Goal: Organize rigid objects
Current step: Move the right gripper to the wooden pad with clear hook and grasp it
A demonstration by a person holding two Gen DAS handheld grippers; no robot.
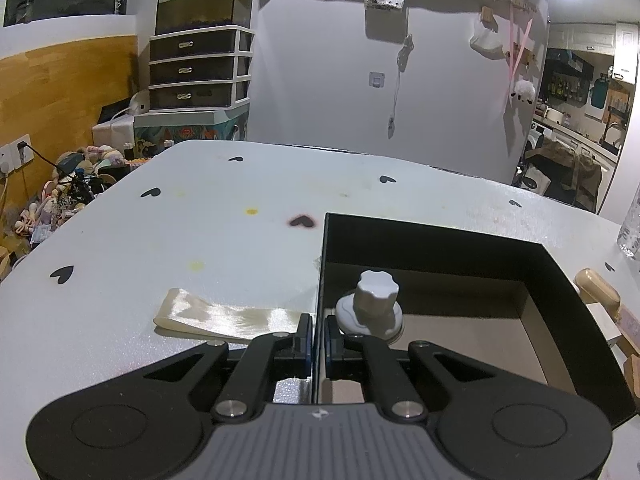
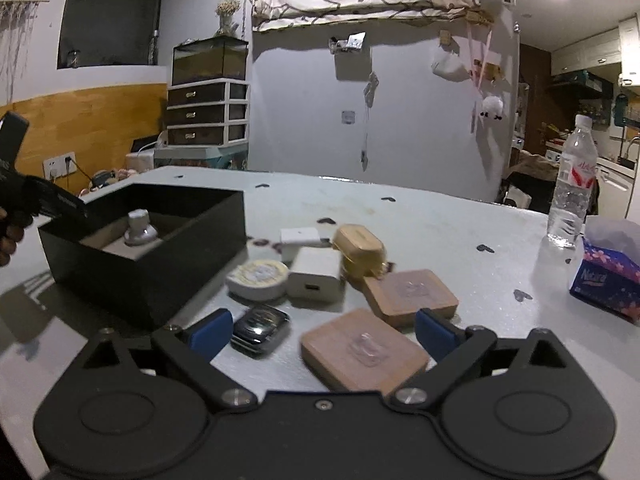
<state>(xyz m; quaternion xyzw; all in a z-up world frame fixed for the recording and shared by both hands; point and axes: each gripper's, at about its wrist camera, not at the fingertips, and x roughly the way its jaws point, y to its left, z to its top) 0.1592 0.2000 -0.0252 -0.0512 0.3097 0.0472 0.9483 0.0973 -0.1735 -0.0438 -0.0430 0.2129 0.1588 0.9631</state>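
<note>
A black open box (image 1: 440, 240) stands on the white table, with a white knob-topped piece (image 1: 370, 308) inside. My left gripper (image 1: 319, 336) is shut on the box's left wall, one finger outside and one inside. In the right wrist view the same box (image 2: 152, 276) is at the left. To its right lie a round tin (image 2: 258, 278), a white charger (image 2: 316, 274), a small white adapter (image 2: 300, 237), a gold case (image 2: 358, 248), a smartwatch (image 2: 262, 330) and two wooden blocks (image 2: 364, 354) (image 2: 412, 298). My right gripper (image 2: 324, 332) hangs open just above the watch and the near block, holding nothing.
A shiny cream ribbon strip (image 1: 228, 318) lies left of the box. A water bottle (image 2: 572, 196) and a blue tissue pack (image 2: 608, 276) stand at the table's right. A person's hand (image 2: 10, 232) shows at the left edge. Drawers and clutter sit beyond the table's far left.
</note>
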